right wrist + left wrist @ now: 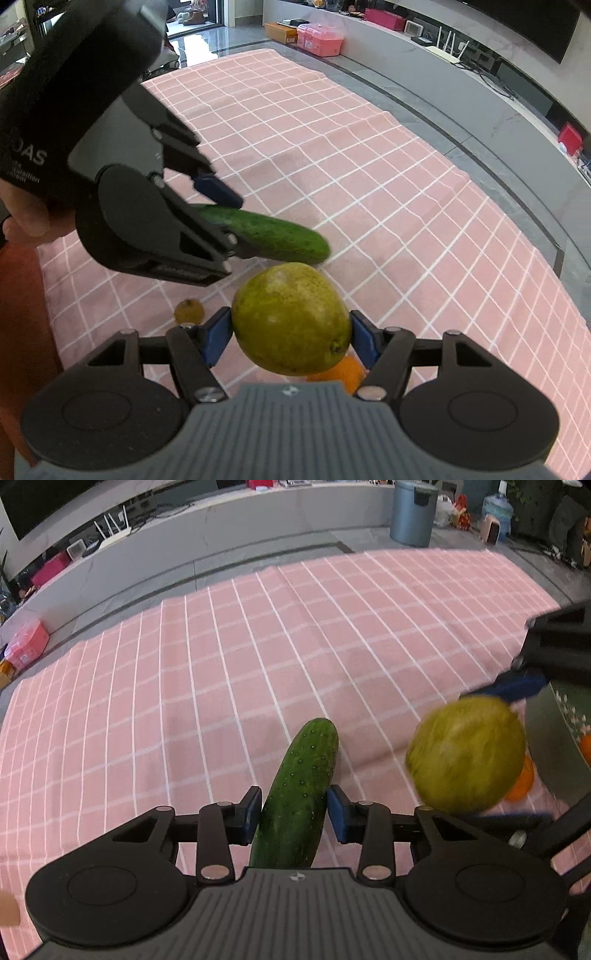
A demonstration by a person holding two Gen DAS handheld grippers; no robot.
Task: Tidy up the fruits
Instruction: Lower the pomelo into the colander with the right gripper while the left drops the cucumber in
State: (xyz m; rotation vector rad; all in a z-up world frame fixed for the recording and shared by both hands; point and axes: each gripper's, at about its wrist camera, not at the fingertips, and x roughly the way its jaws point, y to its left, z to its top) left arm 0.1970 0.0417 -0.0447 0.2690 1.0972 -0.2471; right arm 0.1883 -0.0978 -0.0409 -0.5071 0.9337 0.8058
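Observation:
My left gripper is shut on a dark green cucumber and holds it above the pink checked cloth. The cucumber also shows in the right wrist view, sticking out of the left gripper. My right gripper is shut on a yellow-green pear held above the cloth. The pear shows blurred in the left wrist view, with the right gripper around it.
An orange lies under the pear, also at the right in the left wrist view. A small brownish fruit lies on the cloth. A patterned bowl stands at the right edge. Grey floor and a low ledge lie beyond the cloth.

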